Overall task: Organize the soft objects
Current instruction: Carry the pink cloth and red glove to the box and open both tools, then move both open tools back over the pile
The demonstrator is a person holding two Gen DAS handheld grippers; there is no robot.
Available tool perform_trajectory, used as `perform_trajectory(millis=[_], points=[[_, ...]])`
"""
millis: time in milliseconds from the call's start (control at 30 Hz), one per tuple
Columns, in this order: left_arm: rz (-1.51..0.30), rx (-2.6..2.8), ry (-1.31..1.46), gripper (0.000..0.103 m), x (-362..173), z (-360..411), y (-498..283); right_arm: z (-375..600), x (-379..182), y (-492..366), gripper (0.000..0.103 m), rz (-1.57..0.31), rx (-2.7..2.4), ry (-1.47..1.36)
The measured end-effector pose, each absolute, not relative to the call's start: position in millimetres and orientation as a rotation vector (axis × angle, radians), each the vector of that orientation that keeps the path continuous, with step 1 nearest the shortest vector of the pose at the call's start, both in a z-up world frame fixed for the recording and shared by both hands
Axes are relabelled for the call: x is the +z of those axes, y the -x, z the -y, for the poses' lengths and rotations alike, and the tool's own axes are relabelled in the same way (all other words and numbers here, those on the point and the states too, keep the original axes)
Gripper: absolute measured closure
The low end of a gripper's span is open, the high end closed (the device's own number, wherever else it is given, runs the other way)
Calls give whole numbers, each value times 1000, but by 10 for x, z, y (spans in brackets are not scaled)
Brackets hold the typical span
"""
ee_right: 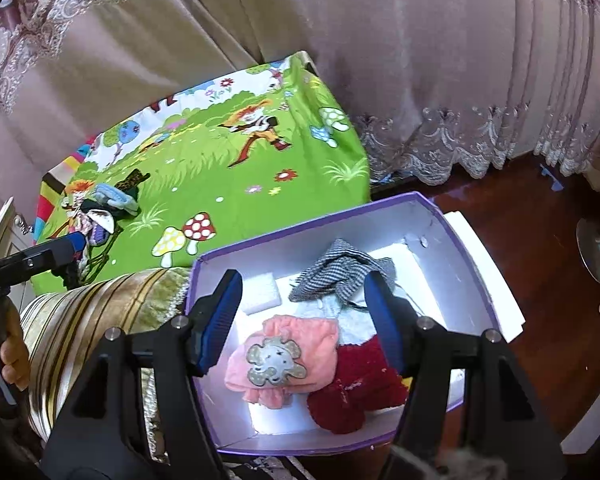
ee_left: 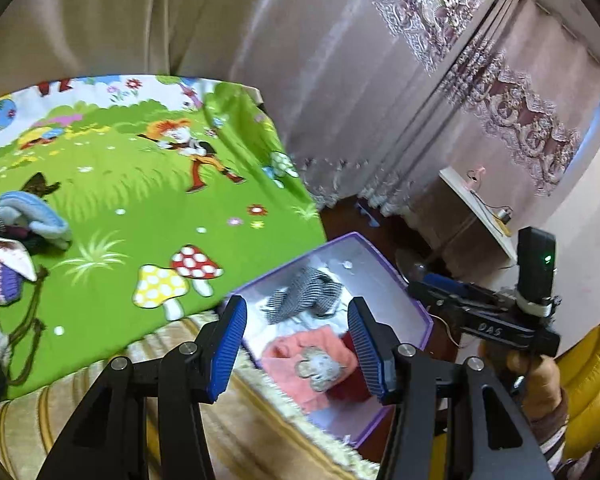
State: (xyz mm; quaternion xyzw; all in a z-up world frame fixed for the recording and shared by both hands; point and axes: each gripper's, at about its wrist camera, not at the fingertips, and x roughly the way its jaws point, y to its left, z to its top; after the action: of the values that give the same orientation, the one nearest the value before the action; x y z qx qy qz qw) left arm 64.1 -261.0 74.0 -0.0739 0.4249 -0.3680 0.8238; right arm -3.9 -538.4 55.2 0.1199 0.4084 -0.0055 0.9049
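Observation:
A purple box (ee_right: 260,254) with a white inside stands on the floor beside the bed. It holds a pink hat with an elephant patch (ee_right: 280,356), a dark red fluffy item (ee_right: 356,396), a light blue item (ee_right: 354,322) and a black-and-white checked cloth (ee_right: 340,272). My right gripper (ee_right: 308,320) is open and empty above the box. My left gripper (ee_left: 298,344) is open and empty over the box (ee_left: 416,312), above the pink hat (ee_left: 312,360) and checked cloth (ee_left: 304,296). A pile of soft items (ee_left: 12,248) with a blue hat (ee_left: 32,216) lies on the green cartoon sheet (ee_left: 140,208).
Curtains (ee_right: 380,60) hang behind the bed. A striped gold bed edge (ee_right: 100,304) runs beside the box. A fan base (ee_right: 598,246) stands on the dark wood floor at right. A white shelf (ee_left: 476,208) is by the wall. The right gripper's handle (ee_left: 500,320) shows in the left wrist view.

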Motion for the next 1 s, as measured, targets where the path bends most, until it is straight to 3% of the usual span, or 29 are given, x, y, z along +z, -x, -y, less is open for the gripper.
perform_trajectory(millis=[200, 1000], points=[[-903, -693, 88, 49, 623, 2282, -614, 5117, 565, -58, 36, -854, 30, -200], [-988, -288, 293, 49, 240, 139, -673, 3972, 438, -539, 32, -937, 274, -107]])
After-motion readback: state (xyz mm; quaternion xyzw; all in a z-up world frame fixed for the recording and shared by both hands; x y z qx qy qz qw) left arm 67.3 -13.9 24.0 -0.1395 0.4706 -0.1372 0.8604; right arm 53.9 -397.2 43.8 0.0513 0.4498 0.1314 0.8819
